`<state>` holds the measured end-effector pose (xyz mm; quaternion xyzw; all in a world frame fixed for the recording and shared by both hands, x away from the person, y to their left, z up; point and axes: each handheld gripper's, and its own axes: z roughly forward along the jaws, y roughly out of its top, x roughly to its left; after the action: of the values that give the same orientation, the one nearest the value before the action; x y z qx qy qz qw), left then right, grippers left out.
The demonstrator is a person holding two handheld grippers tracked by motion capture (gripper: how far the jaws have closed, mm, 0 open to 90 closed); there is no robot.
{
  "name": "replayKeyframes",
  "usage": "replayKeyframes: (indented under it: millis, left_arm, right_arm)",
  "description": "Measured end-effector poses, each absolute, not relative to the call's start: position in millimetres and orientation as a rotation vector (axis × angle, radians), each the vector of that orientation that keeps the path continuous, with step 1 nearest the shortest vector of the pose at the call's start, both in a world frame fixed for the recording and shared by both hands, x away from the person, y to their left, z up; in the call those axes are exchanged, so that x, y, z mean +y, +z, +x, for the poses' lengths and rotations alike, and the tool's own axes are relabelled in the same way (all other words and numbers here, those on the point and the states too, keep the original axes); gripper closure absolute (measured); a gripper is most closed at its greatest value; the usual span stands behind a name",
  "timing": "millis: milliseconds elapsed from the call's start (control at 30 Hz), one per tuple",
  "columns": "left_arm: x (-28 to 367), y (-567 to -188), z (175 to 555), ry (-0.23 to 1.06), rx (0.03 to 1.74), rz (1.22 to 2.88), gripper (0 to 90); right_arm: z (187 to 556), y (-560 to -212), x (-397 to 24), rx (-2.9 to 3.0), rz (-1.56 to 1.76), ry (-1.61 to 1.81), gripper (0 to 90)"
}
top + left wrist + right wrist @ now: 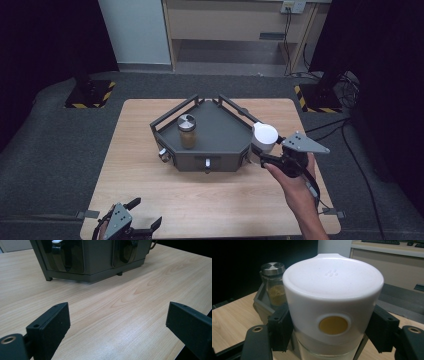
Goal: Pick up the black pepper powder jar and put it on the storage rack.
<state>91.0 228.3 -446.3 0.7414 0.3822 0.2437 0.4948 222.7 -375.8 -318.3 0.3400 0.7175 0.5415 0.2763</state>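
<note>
1. Jar, white-lidded [333, 307]: sitting pinched in the right tool [263, 159], at the rack's right front corner, raised off the desk [150, 185].
2. Rack, grey [220, 132]: carrying a steel-capped spice jar [187, 131] holding yellow-brown powder.
3. Left tool [117, 327]: resting spread, holding nothing, over the desk's near edge.

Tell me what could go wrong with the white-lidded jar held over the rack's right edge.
1. The right gripper holds the white-lidded glass jar by its smooth lid; it might slip.
2. Moving inward, the jar may clip the dark grey metal rack's rail.
3. It could knock the steel-capped spice jar standing inside.
</note>
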Motion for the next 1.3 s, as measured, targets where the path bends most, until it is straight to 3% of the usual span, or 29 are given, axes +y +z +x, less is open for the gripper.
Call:
replayKeyframes:
  millis: [500, 1300]
  left_arm:
    - [229, -446, 91, 0.592, 0.923, 1.802, 4.1]
    - [230, -447, 93, 0.586, 0.908, 1.817, 4.1]
  right_arm:
    - [262, -300, -346, 1.94, 0.863, 1.411, 30.8]
    - [308, -326, -313, 1.962, 0.94, 1.411, 30.8]
